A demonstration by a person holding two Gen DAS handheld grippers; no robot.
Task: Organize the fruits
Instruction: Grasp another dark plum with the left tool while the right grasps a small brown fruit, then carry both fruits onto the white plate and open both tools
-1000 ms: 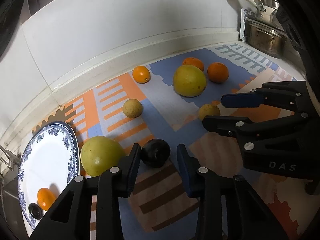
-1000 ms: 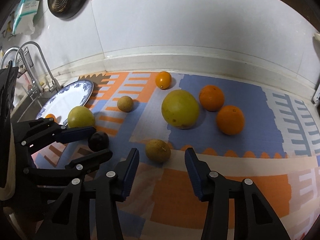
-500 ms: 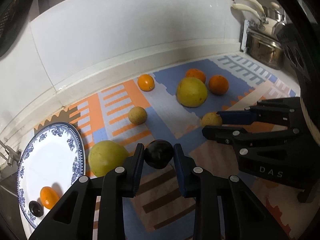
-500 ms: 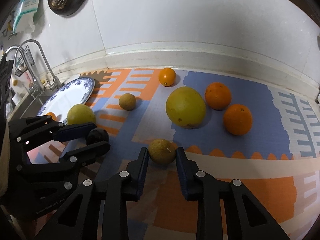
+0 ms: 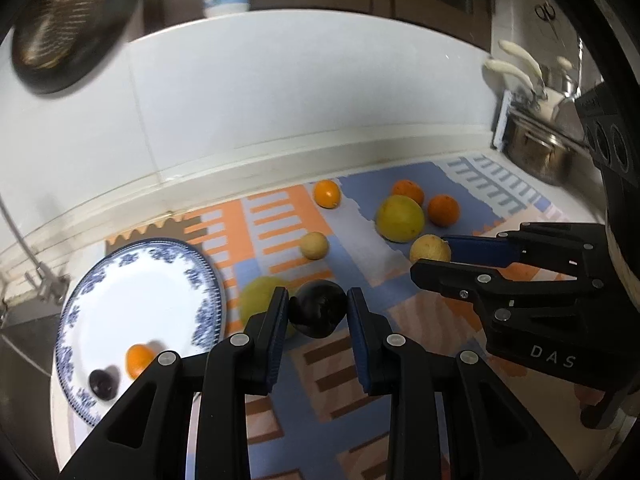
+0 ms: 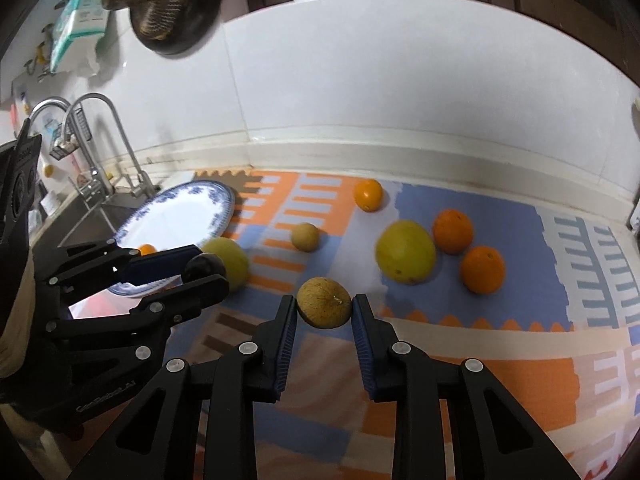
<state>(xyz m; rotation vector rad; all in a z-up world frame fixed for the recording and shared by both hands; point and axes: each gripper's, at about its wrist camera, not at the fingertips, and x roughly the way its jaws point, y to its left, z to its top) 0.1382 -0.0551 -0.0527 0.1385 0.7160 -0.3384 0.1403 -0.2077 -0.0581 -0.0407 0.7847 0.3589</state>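
Note:
My left gripper [image 5: 318, 312] is shut on a dark plum [image 5: 318, 314] and holds it above the mat. My right gripper [image 6: 324, 304] is shut on a small tan fruit [image 6: 324, 302], also lifted. The blue-rimmed plate [image 5: 120, 280] at the left holds a small orange [image 5: 138, 358] and a dark plum [image 5: 102, 384]. On the mat lie two large yellow-green fruits [image 6: 406, 250] [image 6: 228, 260], a small tan fruit [image 6: 305, 237], a small orange [image 6: 368, 194] and two oranges [image 6: 452, 230] [image 6: 482, 268].
A sink with taps [image 6: 96, 152] lies left of the plate. A steel pot [image 5: 536, 156] stands at the far right. A white wall [image 6: 360, 100] backs the counter. A dark strainer [image 6: 168, 0] hangs above.
Both grippers closed on their fruits, the left on the dark plum and the right on the tan fruit, and both have lifted them off the mat.

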